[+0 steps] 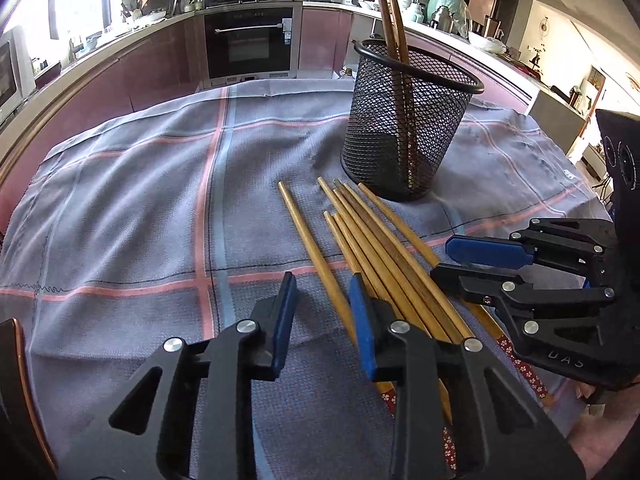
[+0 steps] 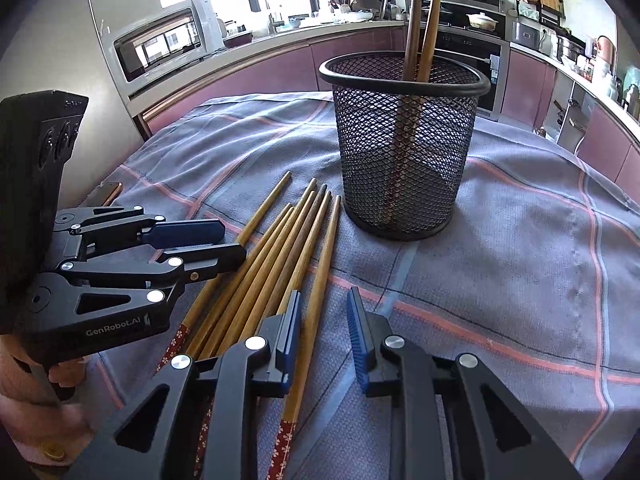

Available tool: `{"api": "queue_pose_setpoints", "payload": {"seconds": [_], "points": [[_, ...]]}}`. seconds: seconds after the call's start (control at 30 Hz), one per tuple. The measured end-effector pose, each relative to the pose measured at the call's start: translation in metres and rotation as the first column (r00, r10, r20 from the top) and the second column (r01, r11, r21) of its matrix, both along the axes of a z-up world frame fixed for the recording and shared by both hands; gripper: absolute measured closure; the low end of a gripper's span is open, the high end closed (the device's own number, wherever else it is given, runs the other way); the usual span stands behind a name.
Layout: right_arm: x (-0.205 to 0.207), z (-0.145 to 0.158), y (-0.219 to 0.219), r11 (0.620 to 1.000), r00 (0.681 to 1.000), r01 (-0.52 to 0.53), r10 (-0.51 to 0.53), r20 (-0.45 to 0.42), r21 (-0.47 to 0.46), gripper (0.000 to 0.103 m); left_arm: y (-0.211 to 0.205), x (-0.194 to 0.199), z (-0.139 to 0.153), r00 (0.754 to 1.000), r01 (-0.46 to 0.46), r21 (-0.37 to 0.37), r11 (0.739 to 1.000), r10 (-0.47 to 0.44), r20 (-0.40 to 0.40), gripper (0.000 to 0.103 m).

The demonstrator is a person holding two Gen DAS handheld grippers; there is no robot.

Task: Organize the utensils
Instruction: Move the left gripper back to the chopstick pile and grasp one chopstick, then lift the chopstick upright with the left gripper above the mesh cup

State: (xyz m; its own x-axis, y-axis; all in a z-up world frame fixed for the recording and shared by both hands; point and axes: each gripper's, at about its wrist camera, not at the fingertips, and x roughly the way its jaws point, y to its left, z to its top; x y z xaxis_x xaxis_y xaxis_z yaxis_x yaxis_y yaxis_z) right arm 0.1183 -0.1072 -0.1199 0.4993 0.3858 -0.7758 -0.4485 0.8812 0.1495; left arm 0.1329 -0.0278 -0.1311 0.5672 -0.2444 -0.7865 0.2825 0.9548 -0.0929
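Note:
Several wooden chopsticks [image 1: 372, 248] lie side by side on the checked cloth, tips toward a black mesh holder [image 1: 408, 120]; they also show in the right wrist view [image 2: 280, 256]. The mesh holder [image 2: 404, 148] stands upright with two chopsticks [image 2: 420, 20] inside. My left gripper [image 1: 322, 300] is open and empty, low over the left edge of the chopsticks. My right gripper [image 2: 324, 320] is open and empty, low at the right edge of the pile. Each gripper shows in the other's view: the right one [image 1: 444, 258], the left one [image 2: 234, 242].
A grey cloth with pink and blue lines [image 1: 160, 200] covers the table. A phone [image 2: 105, 194] lies at the table's left edge. Kitchen counters, an oven [image 1: 250, 42] and a microwave [image 2: 164, 42] stand behind the table.

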Motion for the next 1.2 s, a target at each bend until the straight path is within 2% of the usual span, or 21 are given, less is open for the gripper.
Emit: {"api": "queue_pose_setpoints", "payload": {"seconds": [0.43, 0.63, 0.7, 1.0, 1.2], "points": [[0.011, 0.001, 0.011, 1.0, 1.0, 0.01, -0.01, 0.011, -0.03, 0.085, -0.004, 0.005, -0.001, 1.0, -0.005, 0.009, 1.0, 0.005, -0.006, 0.081], [0.012, 0.0, 0.009, 1.0, 1.0, 0.014, -0.014, -0.002, -0.008, 0.096, -0.004, 0.005, -0.002, 1.0, -0.028, 0.012, 1.0, 0.028, -0.005, 0.083], [0.012, 0.0, 0.008, 1.0, 1.0, 0.016, -0.016, -0.006, -0.002, 0.096, -0.001, 0.005, -0.002, 0.999, -0.035, 0.002, 0.999, 0.035, -0.009, 0.088], [0.011, 0.002, -0.001, 0.999, 1.0, 0.017, -0.016, -0.023, 0.047, 0.098, 0.004, 0.005, -0.001, 0.998, -0.054, -0.039, 0.998, 0.053, -0.029, 0.095], [0.005, 0.01, -0.008, 0.997, 1.0, 0.006, -0.005, -0.011, 0.074, 0.098, 0.006, -0.001, 0.002, 0.998, -0.054, -0.047, 0.997, 0.053, -0.025, 0.095]]}}
